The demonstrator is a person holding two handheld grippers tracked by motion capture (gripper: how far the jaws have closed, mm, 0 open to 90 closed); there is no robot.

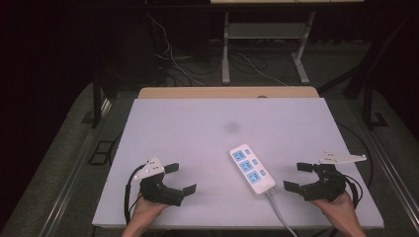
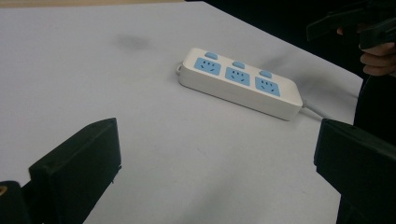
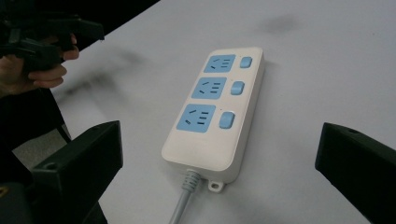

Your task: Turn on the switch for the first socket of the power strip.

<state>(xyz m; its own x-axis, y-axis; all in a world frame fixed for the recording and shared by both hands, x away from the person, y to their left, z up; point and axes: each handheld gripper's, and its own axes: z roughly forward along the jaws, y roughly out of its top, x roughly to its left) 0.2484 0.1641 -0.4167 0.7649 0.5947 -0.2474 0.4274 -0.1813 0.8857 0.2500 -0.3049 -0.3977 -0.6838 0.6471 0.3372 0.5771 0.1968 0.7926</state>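
From above we see a white worktop (image 1: 197, 128) with a white plastic power strip (image 1: 251, 169) lying flat at about five o'clock from its centre, its grey cable (image 1: 279, 210) trailing off the near edge. Our left gripper (image 1: 180, 177) hovers well apart at the strip's nine o'clock, our right gripper (image 1: 298, 176) near its three o'clock; both sets of black fingers stand apart, holding nothing. The right gripper view adds three blue sockets (image 3: 207, 88), each with a rounded blue switch (image 3: 237, 87).

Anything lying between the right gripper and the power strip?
Nothing: in the high view, bare white tabletop separates the right gripper from the power strip; its jaws stand open.
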